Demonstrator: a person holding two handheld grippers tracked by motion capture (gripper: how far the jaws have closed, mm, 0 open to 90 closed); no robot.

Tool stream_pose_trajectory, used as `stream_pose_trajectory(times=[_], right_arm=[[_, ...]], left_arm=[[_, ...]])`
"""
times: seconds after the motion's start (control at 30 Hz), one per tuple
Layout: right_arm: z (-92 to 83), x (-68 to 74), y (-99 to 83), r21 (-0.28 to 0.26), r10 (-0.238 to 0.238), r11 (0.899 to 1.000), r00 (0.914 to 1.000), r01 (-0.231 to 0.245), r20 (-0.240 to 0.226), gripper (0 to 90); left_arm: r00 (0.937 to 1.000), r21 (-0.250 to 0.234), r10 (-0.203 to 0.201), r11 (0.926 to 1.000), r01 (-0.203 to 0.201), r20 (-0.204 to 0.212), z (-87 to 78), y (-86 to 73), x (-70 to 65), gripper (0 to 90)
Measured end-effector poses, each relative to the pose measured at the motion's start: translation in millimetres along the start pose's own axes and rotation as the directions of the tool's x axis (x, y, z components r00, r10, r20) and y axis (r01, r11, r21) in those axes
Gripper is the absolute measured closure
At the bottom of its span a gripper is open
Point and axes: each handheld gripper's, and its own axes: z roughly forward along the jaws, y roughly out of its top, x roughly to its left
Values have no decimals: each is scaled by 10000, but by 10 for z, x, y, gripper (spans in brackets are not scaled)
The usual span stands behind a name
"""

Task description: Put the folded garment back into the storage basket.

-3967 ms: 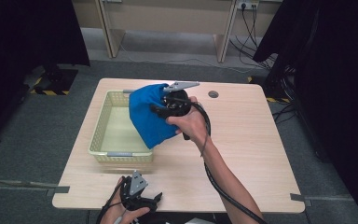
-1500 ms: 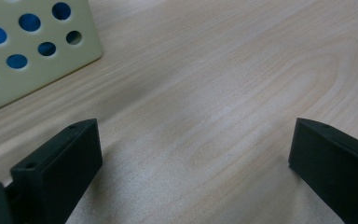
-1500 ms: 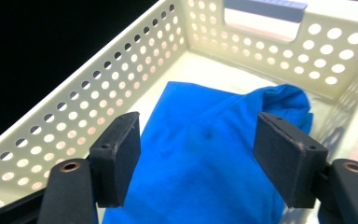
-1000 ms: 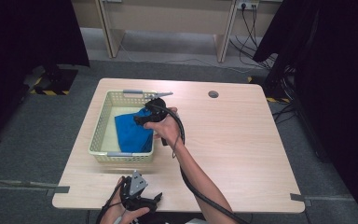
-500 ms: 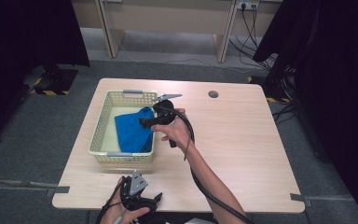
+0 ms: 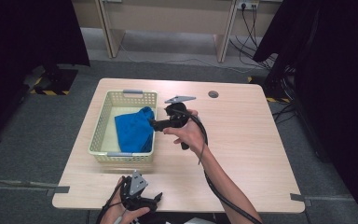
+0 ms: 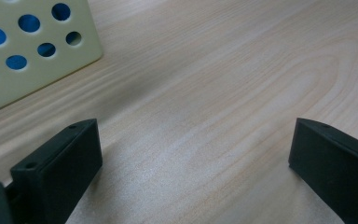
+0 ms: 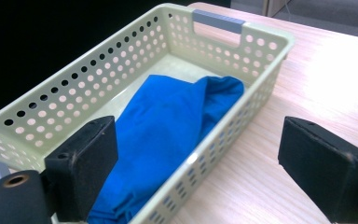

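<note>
A blue cloth (image 6: 131,130) lies crumpled inside a pale yellow perforated basket (image 6: 100,126) on the left half of the table. My right gripper (image 6: 153,123) hovers just beyond the basket's right wall, pointing at it. In the right gripper view the jaws stand wide apart and open with nothing held; past them lie the cloth (image 8: 168,121) and the basket (image 8: 261,35). My left gripper (image 6: 154,198) rests near the table's front edge. Its jaws (image 7: 191,154) are open over bare wood, beside a corner of the basket (image 7: 32,51).
The light wooden table (image 6: 247,140) has a round cable hole (image 6: 213,94) at the back. The right gripper's cable (image 6: 223,196) trails along the person's forearm. Dark curtains hang on both sides, and desk legs and cables stand beyond the far edge.
The right gripper lowered the blue cloth into the basket, let it go and drew back to the right. The left gripper has not moved.
</note>
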Motion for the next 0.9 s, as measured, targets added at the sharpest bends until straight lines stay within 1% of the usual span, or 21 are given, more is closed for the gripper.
stream_pose_trajectory(times=[0.37,0.6,0.9], right_arm=[[-224,-168,-129,-311,68,9995,10000,-67,49,103],[-350,-189,-209,-434,-18,9991,10000,17,-32,103],[-450,-214,-329,-521,-92,9986,9999,87,-98,104]], left_arm=[[10000,-2,-6,10000,6,-3,1,0,0,15],[10000,-13,4,10000,-4,-8,0,-2,0,15],[10000,-19,4,10000,-4,-7,1,-2,0,15]])
